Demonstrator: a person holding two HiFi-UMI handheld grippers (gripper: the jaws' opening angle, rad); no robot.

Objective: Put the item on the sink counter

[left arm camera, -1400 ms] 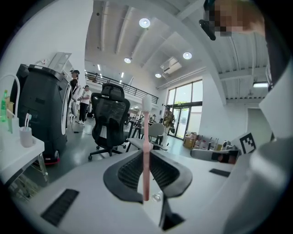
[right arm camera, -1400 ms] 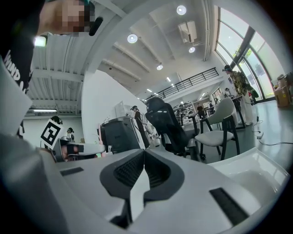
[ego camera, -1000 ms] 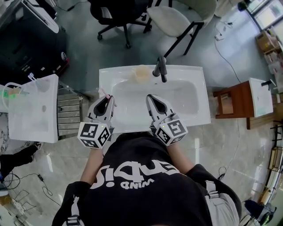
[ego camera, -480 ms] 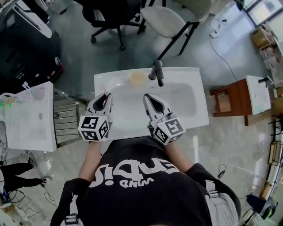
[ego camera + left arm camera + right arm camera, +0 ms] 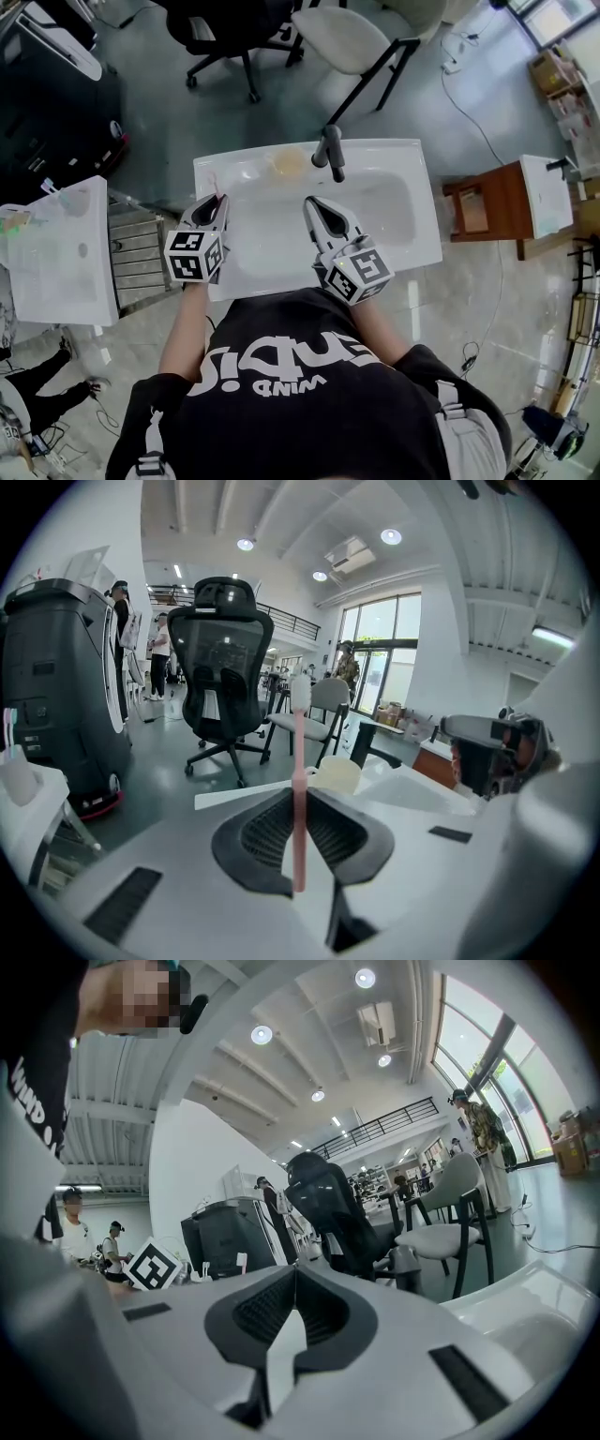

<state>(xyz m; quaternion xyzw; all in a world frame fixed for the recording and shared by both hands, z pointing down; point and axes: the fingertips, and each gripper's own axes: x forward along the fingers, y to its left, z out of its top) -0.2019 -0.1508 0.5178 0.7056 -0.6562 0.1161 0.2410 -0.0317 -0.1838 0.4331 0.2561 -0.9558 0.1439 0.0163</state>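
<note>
A pink toothbrush [image 5: 298, 789] with a white head stands upright between the jaws of my left gripper [image 5: 298, 808], which is shut on its handle. In the head view the left gripper [image 5: 217, 206] hovers over the left part of the white sink counter [image 5: 422, 239], beside the basin. My right gripper [image 5: 312, 206] is over the basin, near its middle, and in its own view the right gripper [image 5: 294, 1283] is shut with nothing between its jaws. A pale cup [image 5: 286, 164] sits on the counter's back rim left of the dark faucet [image 5: 329, 150].
A second white sink unit [image 5: 56, 248] stands to the left, with a metal grate [image 5: 141, 258] between it and this counter. A wooden cabinet [image 5: 487, 211] is on the right. Office chairs [image 5: 347, 42] and a black machine [image 5: 52, 89] stand behind the sink.
My left gripper has shifted a little left and back with the toothbrush still in it. The right gripper has hardly moved.
</note>
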